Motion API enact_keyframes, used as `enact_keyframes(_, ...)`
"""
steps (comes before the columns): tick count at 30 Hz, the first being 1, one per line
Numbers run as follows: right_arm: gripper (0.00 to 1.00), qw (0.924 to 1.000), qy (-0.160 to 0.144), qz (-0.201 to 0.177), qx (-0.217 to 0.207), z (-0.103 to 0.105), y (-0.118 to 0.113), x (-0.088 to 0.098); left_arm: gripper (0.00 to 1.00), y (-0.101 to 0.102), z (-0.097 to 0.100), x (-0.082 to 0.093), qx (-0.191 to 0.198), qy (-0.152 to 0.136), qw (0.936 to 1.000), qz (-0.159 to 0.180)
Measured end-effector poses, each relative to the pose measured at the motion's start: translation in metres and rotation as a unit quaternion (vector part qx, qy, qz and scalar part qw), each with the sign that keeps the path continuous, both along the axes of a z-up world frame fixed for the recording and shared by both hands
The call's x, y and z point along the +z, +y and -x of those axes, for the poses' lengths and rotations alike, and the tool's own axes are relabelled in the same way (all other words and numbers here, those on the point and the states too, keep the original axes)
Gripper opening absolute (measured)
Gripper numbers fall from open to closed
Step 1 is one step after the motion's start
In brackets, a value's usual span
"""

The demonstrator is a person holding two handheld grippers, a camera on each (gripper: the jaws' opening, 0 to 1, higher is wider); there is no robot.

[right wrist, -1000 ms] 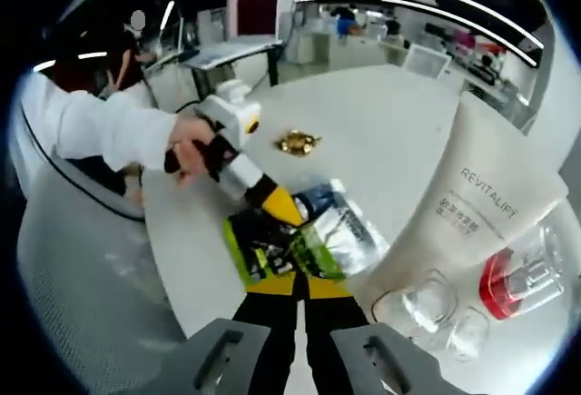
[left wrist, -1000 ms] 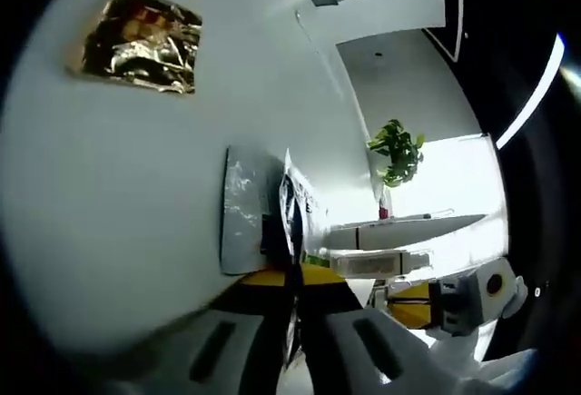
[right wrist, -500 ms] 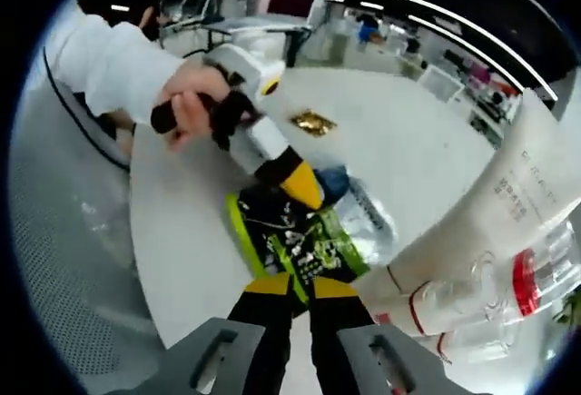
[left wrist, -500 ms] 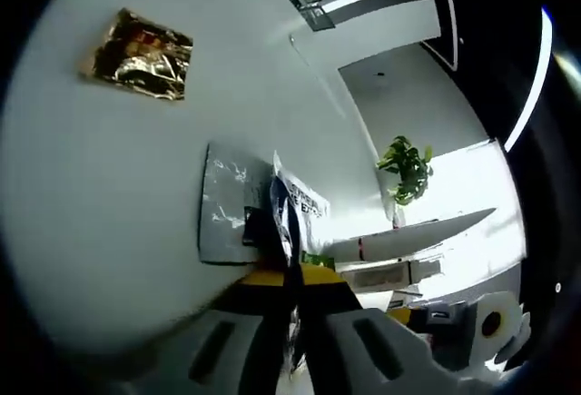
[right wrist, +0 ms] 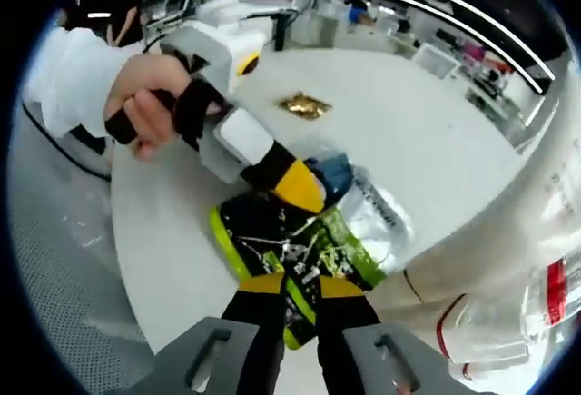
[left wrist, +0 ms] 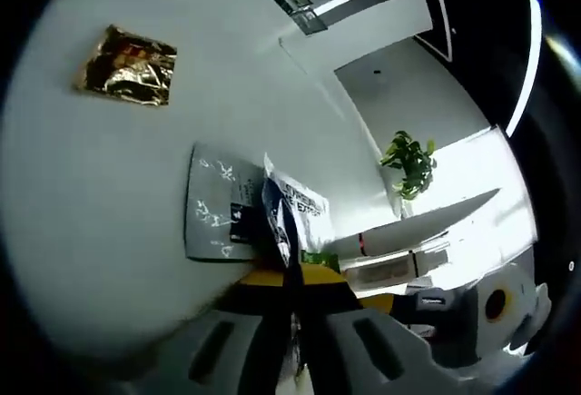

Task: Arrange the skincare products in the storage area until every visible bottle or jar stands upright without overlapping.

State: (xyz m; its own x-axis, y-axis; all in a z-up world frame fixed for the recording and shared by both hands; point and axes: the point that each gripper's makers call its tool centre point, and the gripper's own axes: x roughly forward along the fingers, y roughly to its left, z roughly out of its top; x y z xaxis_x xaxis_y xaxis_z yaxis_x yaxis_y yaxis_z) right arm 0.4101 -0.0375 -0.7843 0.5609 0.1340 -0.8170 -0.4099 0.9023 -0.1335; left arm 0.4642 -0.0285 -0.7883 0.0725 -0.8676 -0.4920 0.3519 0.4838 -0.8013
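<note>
Sachets, flat: a green-and-black packet (right wrist: 290, 254) and a silvery blue-printed packet (right wrist: 368, 218) are lying overlapped on the white table (right wrist: 427, 132), both being pinched at once. Right gripper (right wrist: 295, 291) is clamping the green packet's near edge, jaws pressed together. Left gripper (right wrist: 304, 191), carried by a hand (right wrist: 150, 95), is reaching in from the far left side and closing on the silvery packet's edge; in the left gripper view its jaws (left wrist: 292, 281) are meeting on that packet (left wrist: 222, 213). Packets are sitting directly between the two tips, long axis running across the right gripper's line. White tube (right wrist: 508, 222) is lying on its side just right of the packets, nearer the right gripper, so not yet upright. Gold foil sachet (right wrist: 304, 104) is resting well apart, farther along the table.
</note>
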Motion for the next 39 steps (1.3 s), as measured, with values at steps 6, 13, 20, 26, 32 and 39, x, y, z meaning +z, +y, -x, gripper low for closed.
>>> enact_keyframes(6,0.00,0.9997,0.020,0.001,0.012,0.002,0.005,-0.009,0.00,0.000,0.000,0.001,-0.008,-0.009,0.9999,-0.001)
enact_keyframes(13,0.00,0.9997,0.022,0.002,0.014,0.002,0.004,-0.008,0.00,0.003,-0.005,0.004,-0.025,-0.041,0.9988,-0.009)
enact_keyframes(20,0.00,0.9995,0.021,0.007,0.020,0.002,0.005,-0.008,0.00,0.014,-0.017,0.014,-0.029,-0.065,0.9975,-0.003)
enact_keyframes(26,0.00,0.9993,0.024,0.012,0.025,0.002,0.006,-0.008,0.00,0.039,-0.050,0.045,0.037,-0.063,0.9964,0.042)
enact_keyframes(32,0.00,0.9992,0.028,0.015,0.025,0.002,0.006,-0.008,0.00,0.080,-0.063,0.096,0.066,-0.091,0.9867,0.118)
enact_keyframes(39,0.00,0.9986,0.042,0.019,0.028,0.002,0.006,-0.009,0.00,0.119,-0.059,0.127,0.101,-0.109,0.9735,0.174)
